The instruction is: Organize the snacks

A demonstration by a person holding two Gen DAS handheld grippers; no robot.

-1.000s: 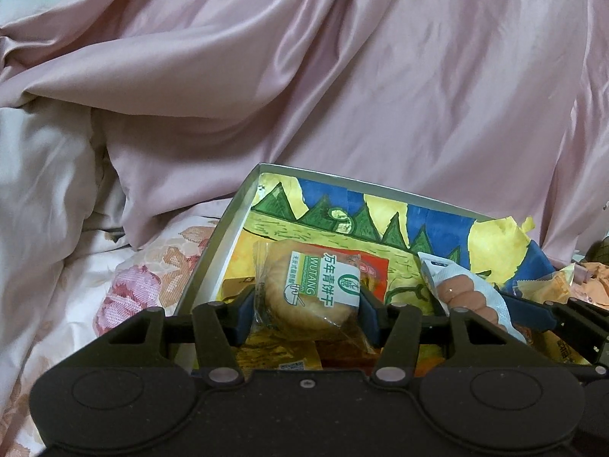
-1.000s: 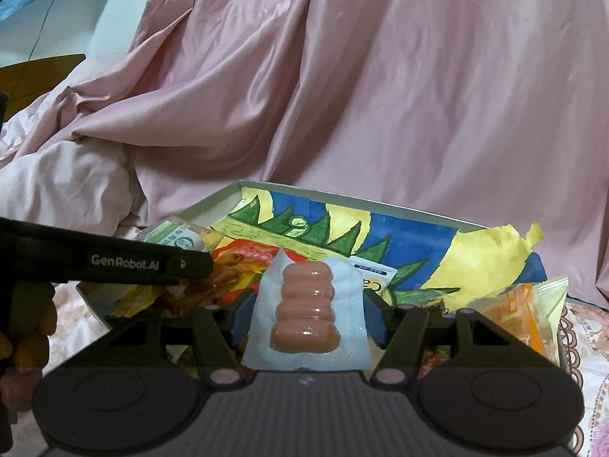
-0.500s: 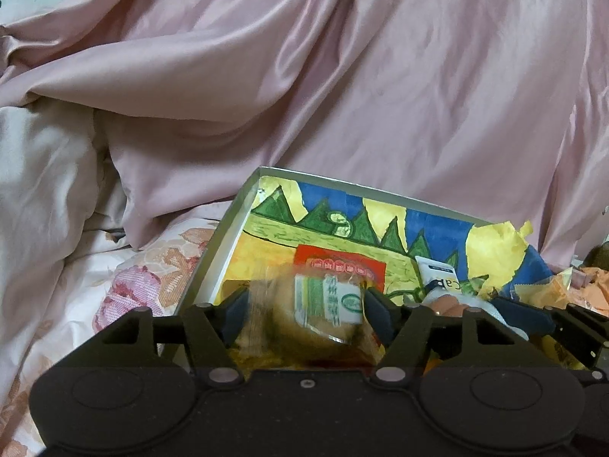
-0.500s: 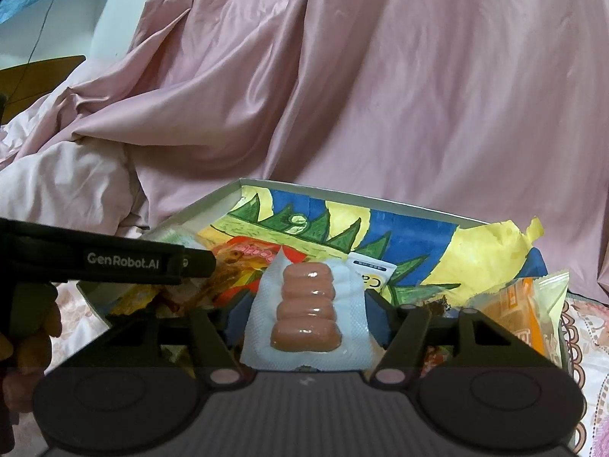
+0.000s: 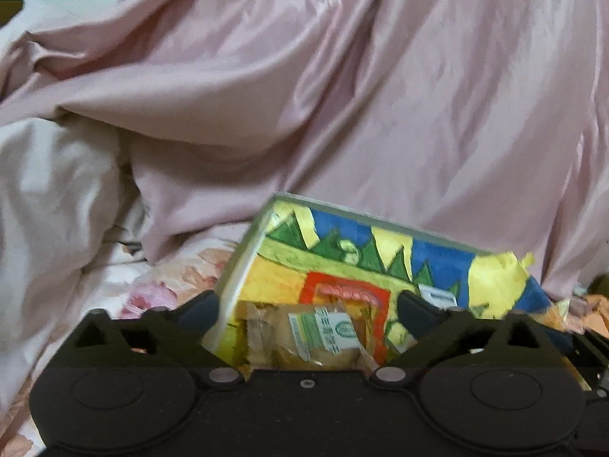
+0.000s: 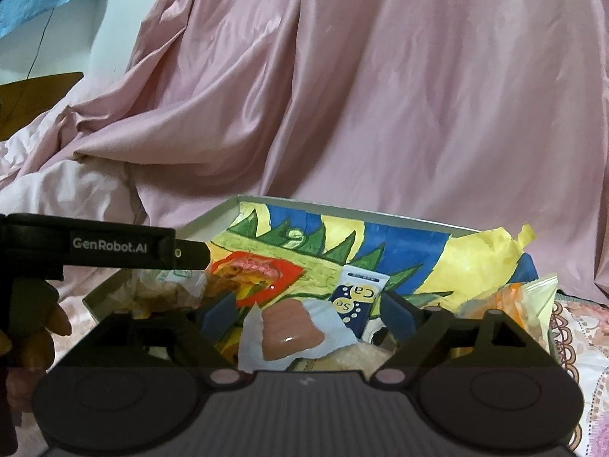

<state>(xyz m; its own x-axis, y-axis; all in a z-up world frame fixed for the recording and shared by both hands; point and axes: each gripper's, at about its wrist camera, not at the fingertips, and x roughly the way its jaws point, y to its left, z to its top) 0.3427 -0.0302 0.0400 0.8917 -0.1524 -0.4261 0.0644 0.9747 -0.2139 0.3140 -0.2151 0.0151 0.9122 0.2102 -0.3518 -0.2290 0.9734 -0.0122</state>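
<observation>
A shallow box with a painted lining (image 5: 342, 243) (image 6: 380, 228) sits on the bed and holds several snack packs. My left gripper (image 5: 308, 310) is open over the box's left part. A biscuit pack with a green label (image 5: 323, 337) lies loose in the box between its fingers. My right gripper (image 6: 304, 310) is open over the box's middle. A sausage pack in a white wrapper (image 6: 289, 329) lies below it, free of the pads. The left gripper also shows in the right wrist view (image 6: 114, 245).
A red-orange pack (image 6: 255, 270) and a blue-white sachet (image 6: 357, 293) lie in the box. An orange bag (image 6: 510, 301) leans at its right end. Pink satin bedding (image 5: 304, 95) rises behind the box. Floral sheet (image 5: 171, 289) lies to the left.
Both grippers have opened. The biscuit pack has dropped from the left gripper into the box. The sausage pack has dropped from the right gripper and tilted.
</observation>
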